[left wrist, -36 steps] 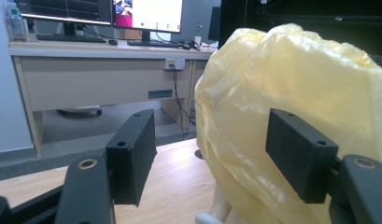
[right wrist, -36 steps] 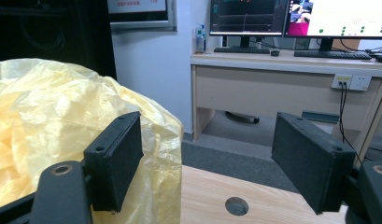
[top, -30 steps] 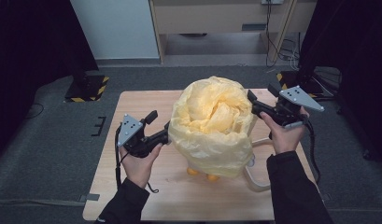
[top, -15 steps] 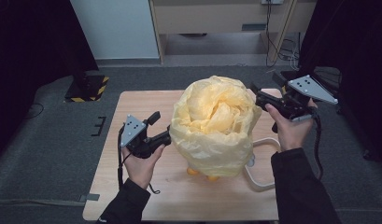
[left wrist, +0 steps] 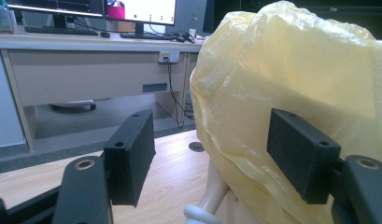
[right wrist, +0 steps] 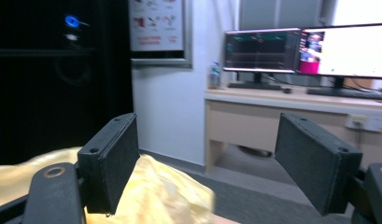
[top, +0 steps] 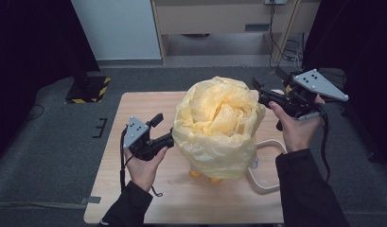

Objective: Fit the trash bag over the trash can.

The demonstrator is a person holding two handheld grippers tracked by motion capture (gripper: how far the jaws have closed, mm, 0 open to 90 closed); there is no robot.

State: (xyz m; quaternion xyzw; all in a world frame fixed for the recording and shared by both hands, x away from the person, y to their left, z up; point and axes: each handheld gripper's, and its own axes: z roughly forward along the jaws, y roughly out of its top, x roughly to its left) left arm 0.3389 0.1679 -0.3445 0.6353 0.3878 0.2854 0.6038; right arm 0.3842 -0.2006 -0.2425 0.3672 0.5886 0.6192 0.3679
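Wooden table (top: 134, 156), yellow bag (top: 219, 127) at its middle, left gripper (top: 170, 138) beside it — jaws apart, right gripper (top: 257, 92) above — jaws apart, empty

One yellow plastic bag (top: 218, 127) (crumpled), two grippers, one wooden table (top: 134, 189), two monitors (right wrist: 300, 49) behind.

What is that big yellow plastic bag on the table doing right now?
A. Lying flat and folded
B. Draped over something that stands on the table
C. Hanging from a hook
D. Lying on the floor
B: the yellow plastic bag bulges upright on the table, orange feet showing beneath.
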